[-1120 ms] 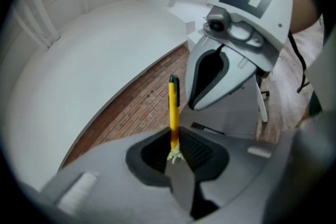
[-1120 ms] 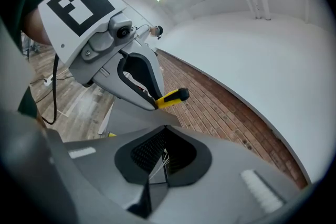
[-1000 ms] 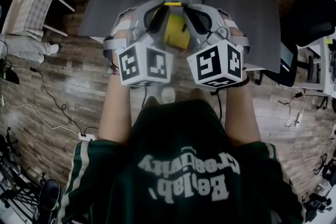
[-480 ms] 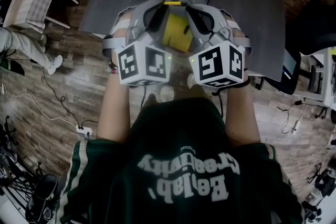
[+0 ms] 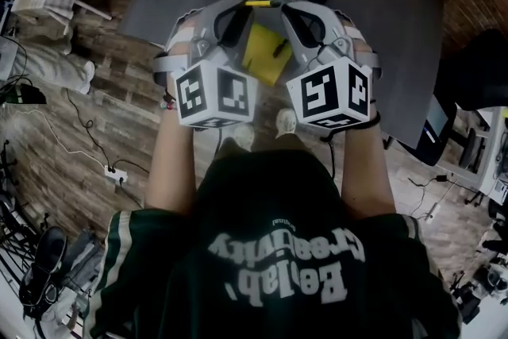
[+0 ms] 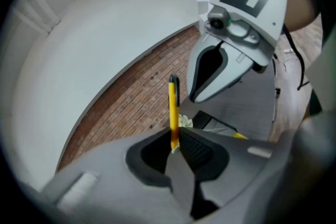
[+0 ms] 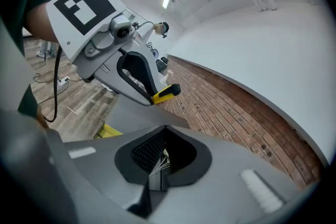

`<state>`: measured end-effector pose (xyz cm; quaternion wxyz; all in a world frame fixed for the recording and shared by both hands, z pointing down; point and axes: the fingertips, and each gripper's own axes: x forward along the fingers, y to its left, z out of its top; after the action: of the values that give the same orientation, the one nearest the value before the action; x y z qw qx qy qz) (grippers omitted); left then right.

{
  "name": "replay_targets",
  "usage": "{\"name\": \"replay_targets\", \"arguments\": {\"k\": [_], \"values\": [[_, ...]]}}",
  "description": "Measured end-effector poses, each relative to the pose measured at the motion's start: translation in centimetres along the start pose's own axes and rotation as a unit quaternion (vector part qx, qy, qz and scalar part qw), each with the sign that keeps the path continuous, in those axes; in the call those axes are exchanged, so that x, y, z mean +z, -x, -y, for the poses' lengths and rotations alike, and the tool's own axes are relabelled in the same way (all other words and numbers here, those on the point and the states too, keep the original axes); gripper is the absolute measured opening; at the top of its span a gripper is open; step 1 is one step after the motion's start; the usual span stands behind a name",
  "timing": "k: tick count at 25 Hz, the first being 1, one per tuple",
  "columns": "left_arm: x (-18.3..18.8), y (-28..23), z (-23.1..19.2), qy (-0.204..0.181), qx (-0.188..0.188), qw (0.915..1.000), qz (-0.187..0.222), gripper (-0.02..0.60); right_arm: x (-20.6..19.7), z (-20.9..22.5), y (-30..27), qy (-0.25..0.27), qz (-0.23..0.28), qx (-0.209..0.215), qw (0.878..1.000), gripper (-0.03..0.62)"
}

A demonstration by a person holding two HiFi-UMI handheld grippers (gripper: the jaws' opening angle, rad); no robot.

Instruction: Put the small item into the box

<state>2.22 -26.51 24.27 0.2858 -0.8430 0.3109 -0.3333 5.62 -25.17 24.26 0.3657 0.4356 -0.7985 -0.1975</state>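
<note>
Left gripper pinches yellow pen (head view shows whole box).

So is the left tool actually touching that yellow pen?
Touching. The left gripper view shows the yellow pen pinched between the closed jaws of the left tool, standing up out of them.

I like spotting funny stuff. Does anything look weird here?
Only the yellow pen: the left gripper pinches just one end, so most of it sticks out past the jaws. Nothing looks spilled or broken.
</note>
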Motion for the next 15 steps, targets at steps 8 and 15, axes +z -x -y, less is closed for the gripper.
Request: {"name": "replay_targets", "arguments": {"k": [8,15], "values": [[-0.8,-2.0,0.8,0.017,0.006,0.999,-0.041,0.048,-1.8,0.3,-1.4,-0.005,0.02,0.035,0.999,0.006],[-1.3,-3.6,2.1,0.029,0.003,0.9972,-0.069,0.048,-3.6,0.1,-2.3,-0.01,0.031,0.061,0.998,0.006]]}}
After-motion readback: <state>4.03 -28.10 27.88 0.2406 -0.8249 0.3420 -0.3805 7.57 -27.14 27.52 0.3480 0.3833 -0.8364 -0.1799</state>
